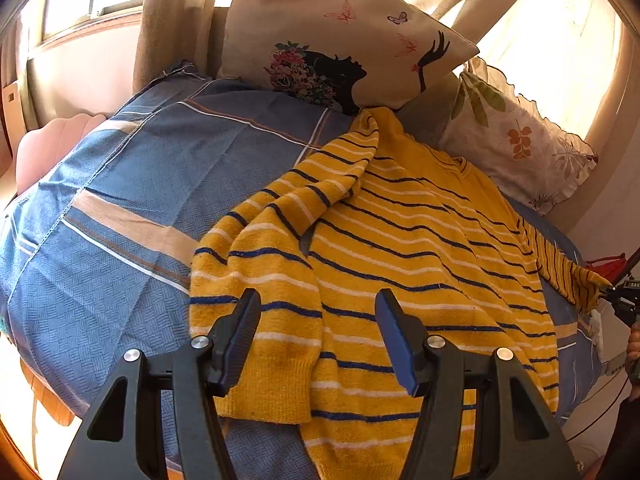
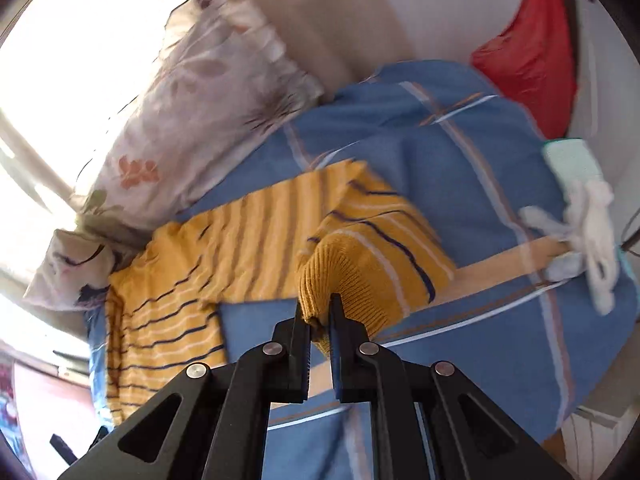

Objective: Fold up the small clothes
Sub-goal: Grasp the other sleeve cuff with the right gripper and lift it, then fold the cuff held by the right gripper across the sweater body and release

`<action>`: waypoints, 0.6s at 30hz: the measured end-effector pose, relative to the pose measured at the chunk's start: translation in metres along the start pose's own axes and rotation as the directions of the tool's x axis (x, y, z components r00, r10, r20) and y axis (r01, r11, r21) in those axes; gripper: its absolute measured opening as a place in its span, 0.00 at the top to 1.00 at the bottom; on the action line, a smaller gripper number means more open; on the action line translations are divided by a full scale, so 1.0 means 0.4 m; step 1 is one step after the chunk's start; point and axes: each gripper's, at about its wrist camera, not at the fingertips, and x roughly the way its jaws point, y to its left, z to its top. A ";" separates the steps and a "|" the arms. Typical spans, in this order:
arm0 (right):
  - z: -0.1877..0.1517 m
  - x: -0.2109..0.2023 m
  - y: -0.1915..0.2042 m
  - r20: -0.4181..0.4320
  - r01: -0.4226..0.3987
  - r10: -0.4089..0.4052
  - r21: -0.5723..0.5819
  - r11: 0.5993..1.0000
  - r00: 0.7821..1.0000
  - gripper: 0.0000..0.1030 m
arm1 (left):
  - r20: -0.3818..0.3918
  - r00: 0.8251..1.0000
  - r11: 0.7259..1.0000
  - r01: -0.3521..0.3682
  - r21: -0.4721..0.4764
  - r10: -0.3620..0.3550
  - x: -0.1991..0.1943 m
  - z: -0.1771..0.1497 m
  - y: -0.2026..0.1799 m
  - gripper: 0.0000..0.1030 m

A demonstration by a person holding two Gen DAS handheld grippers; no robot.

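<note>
A yellow sweater (image 1: 400, 240) with navy and white stripes lies spread on the blue checked bedspread (image 1: 140, 184). Its left sleeve (image 1: 280, 240) is folded across the body, cuff toward me. My left gripper (image 1: 318, 304) is open and empty, hovering just above the sweater's lower part. In the right wrist view my right gripper (image 2: 320, 312) is shut on the ribbed cuff of the right sleeve (image 2: 360, 256) and holds it lifted above the bedspread (image 2: 460, 160). The sweater's body (image 2: 200, 248) lies beyond. In the left wrist view that sleeve (image 1: 568, 272) stretches off to the right.
A butterfly-print pillow (image 1: 340, 40) and a leaf-print frilled pillow (image 1: 516, 140) lean at the bed's head. In the right wrist view a white and mint cloth item (image 2: 580, 208) lies on the bed and a red bag (image 2: 528, 52) sits beyond it. A pink chair (image 1: 52, 144) stands at left.
</note>
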 end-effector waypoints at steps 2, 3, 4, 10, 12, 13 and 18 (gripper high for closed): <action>-0.010 0.048 0.131 -0.046 -0.093 0.090 -0.060 0.994 0.995 0.92 | 0.011 1.000 1.000 0.001 -0.028 -0.001 -0.008 0.004 0.038 0.43; -0.014 0.072 0.196 -0.068 -0.144 0.138 -0.087 0.986 0.988 0.92 | 0.017 1.000 0.999 -0.001 -0.042 0.001 -0.011 0.005 0.060 0.43; -0.019 0.100 0.273 -0.091 -0.197 0.187 -0.117 0.973 0.978 0.92 | 0.022 1.000 0.998 -0.004 -0.057 0.005 -0.014 0.004 0.081 0.43; -0.055 0.309 0.649 -0.210 -0.374 0.328 -0.239 0.896 0.921 0.92 | 0.018 0.999 0.988 -0.028 -0.155 0.031 -0.026 -0.014 0.206 0.43; -0.072 0.402 0.755 -0.232 -0.371 0.313 -0.275 0.887 0.921 0.92 | 0.018 0.999 0.984 -0.042 -0.175 0.046 -0.035 -0.021 0.239 0.43; -0.078 0.446 0.793 -0.250 -0.371 0.307 -0.277 0.886 0.918 0.92 | 0.021 0.998 0.982 -0.048 -0.184 0.053 -0.042 -0.025 0.255 0.43; -0.131 0.666 0.946 -0.330 -0.353 0.252 -0.293 0.889 0.910 0.91 | 0.032 0.995 0.975 -0.081 -0.207 0.089 -0.066 -0.034 0.312 0.43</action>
